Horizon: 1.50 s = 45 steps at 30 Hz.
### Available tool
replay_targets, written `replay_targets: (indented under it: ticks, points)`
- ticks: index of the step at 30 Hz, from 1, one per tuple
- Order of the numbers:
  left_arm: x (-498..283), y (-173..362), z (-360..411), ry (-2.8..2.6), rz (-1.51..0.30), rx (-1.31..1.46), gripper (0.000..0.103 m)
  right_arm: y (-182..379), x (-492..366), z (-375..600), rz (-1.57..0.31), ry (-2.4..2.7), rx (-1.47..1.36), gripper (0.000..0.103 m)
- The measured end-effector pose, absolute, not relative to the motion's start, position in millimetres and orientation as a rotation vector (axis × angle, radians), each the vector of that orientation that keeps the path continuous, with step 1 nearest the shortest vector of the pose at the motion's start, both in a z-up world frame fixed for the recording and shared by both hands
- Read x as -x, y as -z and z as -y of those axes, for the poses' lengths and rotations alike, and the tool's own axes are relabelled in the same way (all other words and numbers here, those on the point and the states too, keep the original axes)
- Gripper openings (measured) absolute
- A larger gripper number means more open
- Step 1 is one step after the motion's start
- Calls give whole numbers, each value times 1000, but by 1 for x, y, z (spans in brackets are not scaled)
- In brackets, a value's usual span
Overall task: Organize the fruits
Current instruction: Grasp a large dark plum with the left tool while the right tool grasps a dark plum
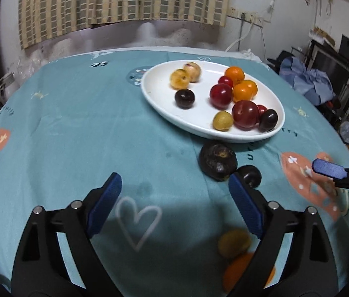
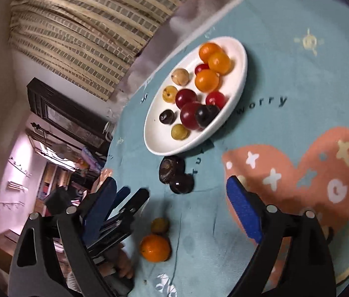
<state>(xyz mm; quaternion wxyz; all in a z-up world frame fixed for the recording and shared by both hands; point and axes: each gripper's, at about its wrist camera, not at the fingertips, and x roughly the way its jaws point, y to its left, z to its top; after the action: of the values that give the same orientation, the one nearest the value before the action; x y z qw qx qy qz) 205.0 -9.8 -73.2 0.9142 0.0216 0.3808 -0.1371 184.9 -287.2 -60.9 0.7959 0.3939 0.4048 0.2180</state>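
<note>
left gripper jaws apart, empty | right gripper jaws apart, empty | four loose fruits on tablecloth near plate: orange, yellow plum, dark plum, wrinkled dark fruit | likely light, round, roll easily, soft skin | pinch across widest part, gently

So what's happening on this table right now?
A person holds a tool in each hand over a table where fruit is being gathered onto a white plate. Both the left tool and right tool are open and empty. Four fruits remain on the cloth: a dark wrinkled fruit, a dark plum, a yellow fruit and an orange.
</note>
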Motion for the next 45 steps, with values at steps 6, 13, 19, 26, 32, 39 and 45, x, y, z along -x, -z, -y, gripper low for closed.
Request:
replay_targets:
  ticks: [6, 13, 19, 26, 32, 39, 45]
  points:
    - [-225, 71, 39, 287, -789, -129, 90, 64, -185, 294, -872, -439, -867, 91]
    - [-248, 82, 51, 260, -843, -171, 100, 66, -189, 294, -879, -444, -874, 91]
    - [-243, 82, 32, 194, -826, -221, 101, 66, -189, 291, -886, -447, -860, 91]
    - [-225, 71, -21, 136, -824, -112, 101, 61, -186, 280, -875, -467, -802, 91]
    - [-227, 72, 13, 180, -746, -225, 101, 55, -183, 268, -840, -479, -704, 91]
    - [-236, 77, 27, 208, -748, -269, 101, 62, -186, 270, -862, -471, -738, 91]
    - [-245, 86, 33, 250, -811, -281, 83, 65, -187, 264, -887, -462, -707, 91]
